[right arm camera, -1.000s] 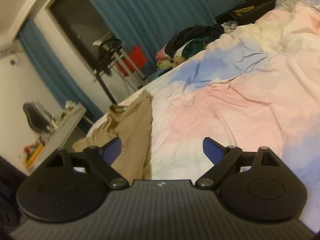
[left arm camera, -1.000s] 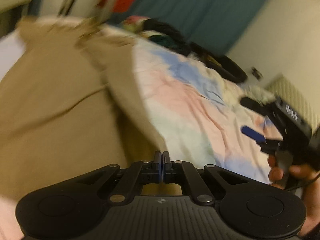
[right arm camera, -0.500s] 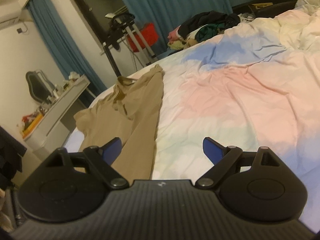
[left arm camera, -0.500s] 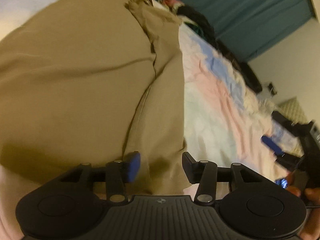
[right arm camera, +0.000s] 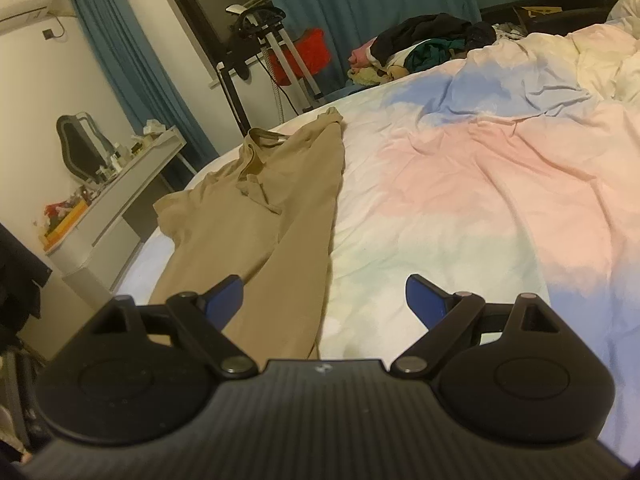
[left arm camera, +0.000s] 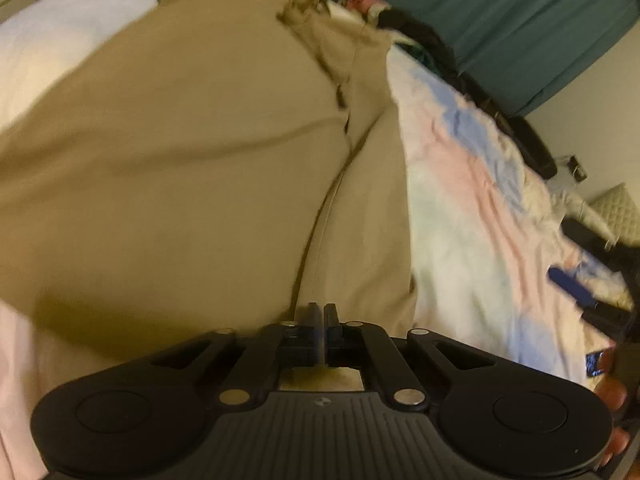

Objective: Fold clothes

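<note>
Since half a second ago, left gripper (left arm camera: 319,316) newly clamped on tan shirt's (left arm camera: 180,168) hem; right gripper (right arm camera: 324,300) wide apart, beside it.

Shirt (right arm camera: 264,216) flat on bed (right arm camera: 460,208), near bed's left edge, collar at far end. Clothes pile (right arm camera: 424,48) at far edge of bed, behind shirt. Surface (right arm camera: 120,184) left of bed. Curtain (right arm camera: 360,4) behind pile.

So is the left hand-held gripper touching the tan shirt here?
Touching. In the left wrist view the left hand-held gripper has its jaws shut at the hem of the tan shirt, fabric visible beneath them.
</note>
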`<state>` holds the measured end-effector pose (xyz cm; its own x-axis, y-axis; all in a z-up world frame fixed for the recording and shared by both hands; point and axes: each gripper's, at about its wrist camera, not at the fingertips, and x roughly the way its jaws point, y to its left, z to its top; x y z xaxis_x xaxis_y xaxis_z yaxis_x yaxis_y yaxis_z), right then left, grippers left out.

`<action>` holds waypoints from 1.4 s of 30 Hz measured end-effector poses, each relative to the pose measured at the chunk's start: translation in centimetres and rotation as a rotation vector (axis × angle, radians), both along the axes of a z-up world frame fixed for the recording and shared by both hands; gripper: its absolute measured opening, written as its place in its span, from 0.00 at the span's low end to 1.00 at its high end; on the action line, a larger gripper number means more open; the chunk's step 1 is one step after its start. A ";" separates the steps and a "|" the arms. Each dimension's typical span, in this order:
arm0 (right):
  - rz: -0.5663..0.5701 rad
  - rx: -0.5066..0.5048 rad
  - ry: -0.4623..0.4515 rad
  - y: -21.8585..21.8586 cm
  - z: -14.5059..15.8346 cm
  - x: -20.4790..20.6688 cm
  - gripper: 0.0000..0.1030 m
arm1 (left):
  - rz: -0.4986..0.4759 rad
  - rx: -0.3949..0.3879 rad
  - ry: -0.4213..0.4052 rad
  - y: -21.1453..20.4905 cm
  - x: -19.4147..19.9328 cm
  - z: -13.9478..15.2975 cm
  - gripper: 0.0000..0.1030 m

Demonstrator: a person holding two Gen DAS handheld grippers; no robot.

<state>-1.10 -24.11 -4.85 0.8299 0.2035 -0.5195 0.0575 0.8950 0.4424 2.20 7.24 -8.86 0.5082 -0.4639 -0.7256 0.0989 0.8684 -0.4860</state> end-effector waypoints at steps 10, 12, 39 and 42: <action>0.003 -0.018 0.013 1.2 -1.8 3.5 0.87 | 0.130 0.039 -0.177 -3.2 16.4 1.2 0.71; -0.004 -0.030 0.021 1.3 -2.4 4.7 0.87 | 0.174 0.019 -0.204 -4.5 20.6 0.3 0.74; -0.020 0.162 0.146 -0.9 -8.4 10.5 0.87 | 0.164 0.296 -0.266 -6.0 23.8 2.2 0.47; 0.010 0.209 0.135 -0.9 -8.0 10.0 0.86 | 0.102 0.189 -0.207 -4.9 17.2 2.8 0.53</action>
